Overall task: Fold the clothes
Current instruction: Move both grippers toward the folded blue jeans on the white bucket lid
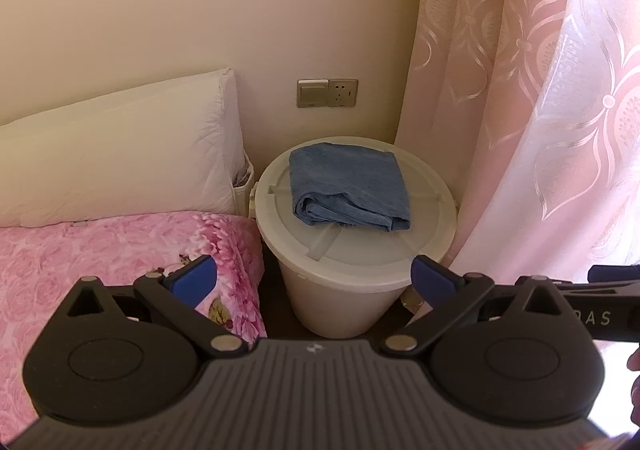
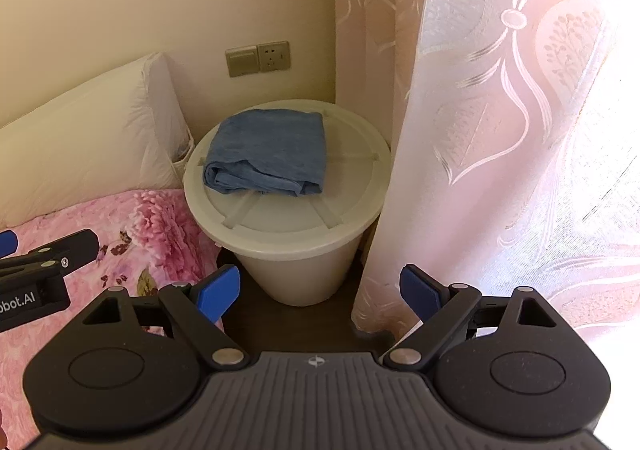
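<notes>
A folded blue garment (image 1: 350, 188) lies on the lid of a white round bucket (image 1: 360, 250) beside the bed; it also shows in the right wrist view (image 2: 268, 152) on the same bucket (image 2: 288, 226). My left gripper (image 1: 314, 278) is open and empty, held back from the bucket at about lid height. My right gripper (image 2: 320, 292) is open and empty, also short of the bucket. The left gripper's body shows at the left edge of the right wrist view (image 2: 44, 274).
A bed with a pink floral blanket (image 1: 120, 258) and a white pillow (image 1: 120, 154) is on the left. A pink patterned curtain (image 1: 520, 90) hangs close on the right. A wall switch and socket (image 1: 327, 92) sit above the bucket. The floor under the bucket is dark (image 2: 288, 322).
</notes>
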The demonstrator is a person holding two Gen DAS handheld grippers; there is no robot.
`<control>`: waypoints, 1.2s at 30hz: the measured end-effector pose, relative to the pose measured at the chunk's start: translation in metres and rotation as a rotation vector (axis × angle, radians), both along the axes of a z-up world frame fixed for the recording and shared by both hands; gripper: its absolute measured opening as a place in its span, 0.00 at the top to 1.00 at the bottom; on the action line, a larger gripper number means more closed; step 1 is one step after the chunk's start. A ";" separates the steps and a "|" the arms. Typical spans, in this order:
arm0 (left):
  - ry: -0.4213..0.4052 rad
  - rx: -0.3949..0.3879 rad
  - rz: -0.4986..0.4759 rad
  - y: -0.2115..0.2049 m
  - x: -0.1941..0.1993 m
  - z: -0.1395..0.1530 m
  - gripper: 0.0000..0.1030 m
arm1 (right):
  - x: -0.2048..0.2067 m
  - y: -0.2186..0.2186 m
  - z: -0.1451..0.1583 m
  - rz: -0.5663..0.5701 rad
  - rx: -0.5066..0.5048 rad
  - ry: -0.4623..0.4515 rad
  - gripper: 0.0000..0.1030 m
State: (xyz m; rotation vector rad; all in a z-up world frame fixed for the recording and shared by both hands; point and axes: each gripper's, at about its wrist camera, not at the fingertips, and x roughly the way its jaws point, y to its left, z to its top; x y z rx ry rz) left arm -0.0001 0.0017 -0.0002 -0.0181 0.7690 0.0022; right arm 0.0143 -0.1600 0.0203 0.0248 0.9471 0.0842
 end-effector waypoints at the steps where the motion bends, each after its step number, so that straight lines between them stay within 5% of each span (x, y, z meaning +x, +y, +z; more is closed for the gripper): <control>1: 0.000 -0.003 0.002 0.003 0.000 0.000 0.01 | 0.001 0.001 0.000 0.002 -0.006 0.000 0.13; 36: 0.020 -0.018 0.084 0.059 0.007 0.001 0.01 | 0.019 0.055 -0.017 0.044 -0.011 -0.004 0.13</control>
